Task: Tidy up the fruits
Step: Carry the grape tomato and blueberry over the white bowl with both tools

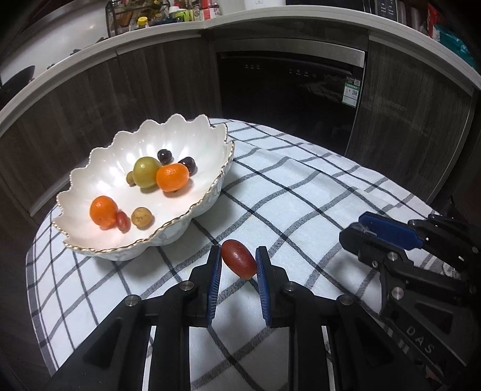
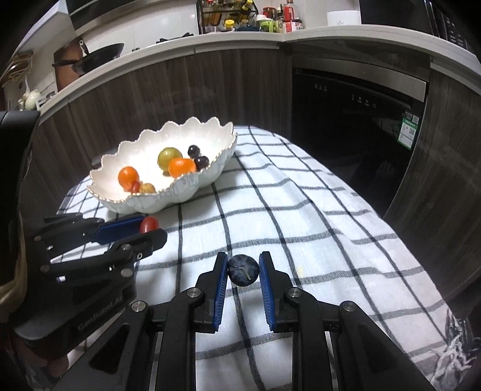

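A white scalloped bowl point(image 1: 90, 174) with a gold rim stands on the checked cloth and holds several fruits: two oranges, a green fruit, dark grapes, a red tomato and a brown one. My left gripper point(image 1: 239, 261) is shut on a red oblong grape tomato point(image 1: 239, 262), just right of the bowl's near rim. My right gripper point(image 2: 243, 269) is shut on a dark blue round fruit point(image 2: 243, 269) over the cloth. The bowl also shows in the right wrist view point(image 2: 180, 186), far left of that gripper. The left gripper shows there point(image 2: 148, 230) holding the red tomato point(image 2: 149, 224).
The table is covered by a white cloth with dark checks point(image 1: 300, 192). Behind it stand dark wood cabinets and a black built-in appliance point(image 1: 288, 93). A counter above carries bottles and a rack point(image 2: 231, 18) and a pan point(image 2: 99, 54).
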A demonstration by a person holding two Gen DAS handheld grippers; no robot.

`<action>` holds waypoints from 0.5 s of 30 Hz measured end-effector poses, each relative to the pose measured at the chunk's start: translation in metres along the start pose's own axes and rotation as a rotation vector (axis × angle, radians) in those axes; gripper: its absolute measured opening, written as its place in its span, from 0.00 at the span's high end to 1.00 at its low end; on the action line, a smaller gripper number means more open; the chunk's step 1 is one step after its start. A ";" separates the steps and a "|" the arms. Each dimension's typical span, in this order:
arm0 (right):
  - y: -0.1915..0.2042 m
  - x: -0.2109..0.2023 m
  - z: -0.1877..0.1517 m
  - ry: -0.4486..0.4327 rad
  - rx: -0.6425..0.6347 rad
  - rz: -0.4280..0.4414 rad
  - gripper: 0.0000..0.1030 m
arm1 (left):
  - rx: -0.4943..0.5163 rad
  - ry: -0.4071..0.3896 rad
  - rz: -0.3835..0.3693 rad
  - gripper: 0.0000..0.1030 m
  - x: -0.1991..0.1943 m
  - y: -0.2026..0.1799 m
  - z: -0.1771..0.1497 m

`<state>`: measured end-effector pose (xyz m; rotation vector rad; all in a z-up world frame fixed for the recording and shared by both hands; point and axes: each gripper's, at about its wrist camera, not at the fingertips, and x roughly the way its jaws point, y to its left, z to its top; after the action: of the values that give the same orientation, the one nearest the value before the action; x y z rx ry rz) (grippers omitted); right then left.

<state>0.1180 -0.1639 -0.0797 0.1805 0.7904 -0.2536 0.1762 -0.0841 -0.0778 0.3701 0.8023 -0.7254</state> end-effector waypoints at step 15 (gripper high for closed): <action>0.006 -0.011 0.017 -0.040 -0.028 0.069 0.78 | -0.135 -0.020 0.094 0.77 -0.035 0.012 -0.007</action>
<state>0.1234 -0.1606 -0.0595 0.1757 0.7459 -0.1801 0.1644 -0.0566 -0.0554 0.2770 0.8048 -0.5828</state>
